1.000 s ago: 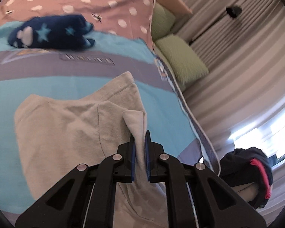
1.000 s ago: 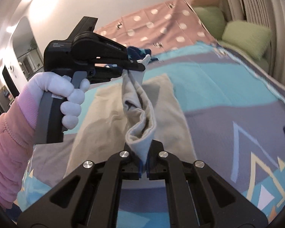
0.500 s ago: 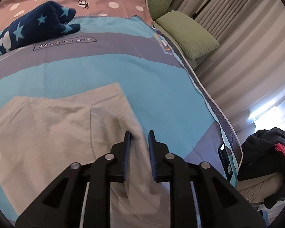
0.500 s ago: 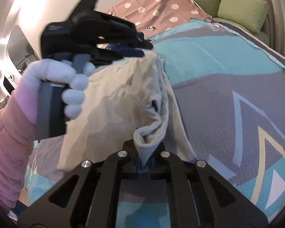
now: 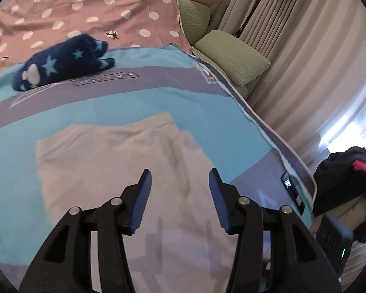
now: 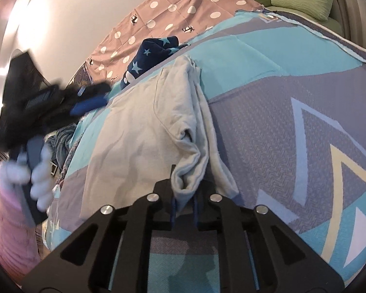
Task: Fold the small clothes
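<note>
A bed (image 5: 124, 107) fills most of both views, covered by a bedspread (image 6: 275, 102) in turquoise and grey-purple blocks with pale triangle outlines toward the right wrist view's right side. At its far end lies a dusty-pink cloth with white polka dots (image 5: 90, 7), and past that, by the curtains (image 5: 305, 56), sit green pillows (image 5: 231, 57). The task's thing, a pale beige garment (image 5: 124, 161), lies spread on the bedspread in the middle of the bed; in the right wrist view its right-hand edge is folded over on itself in a thick rumpled band (image 6: 197, 112) running from the far corner down to the near one. A navy garment with light-blue stars (image 5: 61, 63) lies bunched at the border of bedspread and polka-dot cloth, well apart from the beige one. Off the bed's right side in the left wrist view, dark clothing with a red strap (image 5: 349, 171) is heaped on something pale. The left hand-held gripper (image 5: 180, 180) hovers over the beige garment with its blue-padded jaws spread wide and nothing between them; in the right wrist view it is blurred, held by a white-gloved hand (image 6: 34, 178) with a pink sleeve. The right hand-held gripper (image 6: 184, 207) is closed to a narrow gap, pinching the near corner of the folded beige edge.
</note>
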Demonstrator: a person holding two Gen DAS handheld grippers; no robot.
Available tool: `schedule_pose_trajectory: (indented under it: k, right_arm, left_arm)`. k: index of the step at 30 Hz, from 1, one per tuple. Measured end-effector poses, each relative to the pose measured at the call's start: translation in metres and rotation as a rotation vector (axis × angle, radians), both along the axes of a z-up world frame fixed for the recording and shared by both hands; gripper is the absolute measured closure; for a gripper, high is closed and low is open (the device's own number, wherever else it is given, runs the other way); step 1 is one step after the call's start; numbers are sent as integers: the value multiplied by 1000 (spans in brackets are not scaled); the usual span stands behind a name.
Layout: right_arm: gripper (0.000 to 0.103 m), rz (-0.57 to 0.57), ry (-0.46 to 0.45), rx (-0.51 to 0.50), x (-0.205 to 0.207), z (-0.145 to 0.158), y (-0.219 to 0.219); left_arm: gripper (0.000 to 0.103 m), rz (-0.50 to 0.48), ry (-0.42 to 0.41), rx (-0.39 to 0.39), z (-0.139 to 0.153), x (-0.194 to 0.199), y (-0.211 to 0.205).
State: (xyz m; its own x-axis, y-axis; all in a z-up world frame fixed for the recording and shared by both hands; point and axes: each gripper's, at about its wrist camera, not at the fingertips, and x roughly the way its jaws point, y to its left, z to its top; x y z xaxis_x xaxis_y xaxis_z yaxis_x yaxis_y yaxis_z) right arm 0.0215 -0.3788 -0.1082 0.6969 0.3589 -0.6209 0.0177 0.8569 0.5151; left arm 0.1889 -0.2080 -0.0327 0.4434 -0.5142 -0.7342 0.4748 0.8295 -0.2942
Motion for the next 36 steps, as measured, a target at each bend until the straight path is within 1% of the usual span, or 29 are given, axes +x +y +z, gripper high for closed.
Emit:
schedule_pose_trajectory:
  k: [4,6,7,9,10,12,15,17,19,21,23,25,26,28,29,30,31,32,34,35,36]
  right_arm:
    - [91,-17,10,9,-2,-1,-6]
    - [90,-19,15,21,-1,-2,-8]
    - [90,-19,18,24,-1,-1,-8]
    - [90,-19,16,11,-1,1,-6]
    - [89,-15,13,0,-1,3,-4]
    - [94,-6,1,-12,-2,8,-1]
    - [95,0,-42,-11,-5,22,1]
    - [95,-1,-68,5,-6,32,0]
    - [95,-13,-74,-3,-6,35,0]
    - [95,-36,-36,-24,-4,29,-2]
    - [95,-60,25,-11,-2,13,-7]
    - [93,-80,65,-26,-2,0,-10]
    - [89,-70,48,-31,-4,1,-9]
    - [69,-53,7,-78,-11,13,-4]
    - [52,-62,-14,-97,-13,19,-3]
    - [51,-77,-40,-129,-16,28,-2]
    - [51,-83,-73,-166,-18,40,2]
    - [51,-79,-103,-180,-19,49,4]
    - [56,-41,-149,-206,-18,61,15]
    - [65,-4,-156,-237,-15,64,25]
    - [76,26,-156,-270,-9,65,35]
  left_arm:
    - [52,6,-11,5,-5,-28,28]
    - [50,17,-22,20,-10,-45,45]
    - [45,25,-30,39,-15,-53,52]
    - [39,42,-37,85,-25,-65,65]
    - [39,54,-31,115,-32,-70,71]
    - [39,82,-11,139,-40,-78,87]
    - [39,107,14,113,-48,-93,108]
    - [39,96,22,107,-52,-107,116]
    - [39,60,34,104,-55,-119,117]
    - [38,24,60,70,-60,-127,116]
    - [37,10,88,33,-68,-129,113]
    - [37,23,96,40,-75,-129,110]
    - [37,26,91,36,-75,-129,110]
    - [37,19,80,40,-73,-128,109]
    - [37,17,75,44,-73,-129,110]
    - [37,17,72,48,-72,-129,111]
    - [37,20,71,46,-72,-131,112]
    - [37,23,72,40,-72,-131,114]
    - [37,42,74,22,-68,-128,119]
    - [37,49,67,19,-66,-128,121]
    - [37,55,54,15,-62,-126,121]
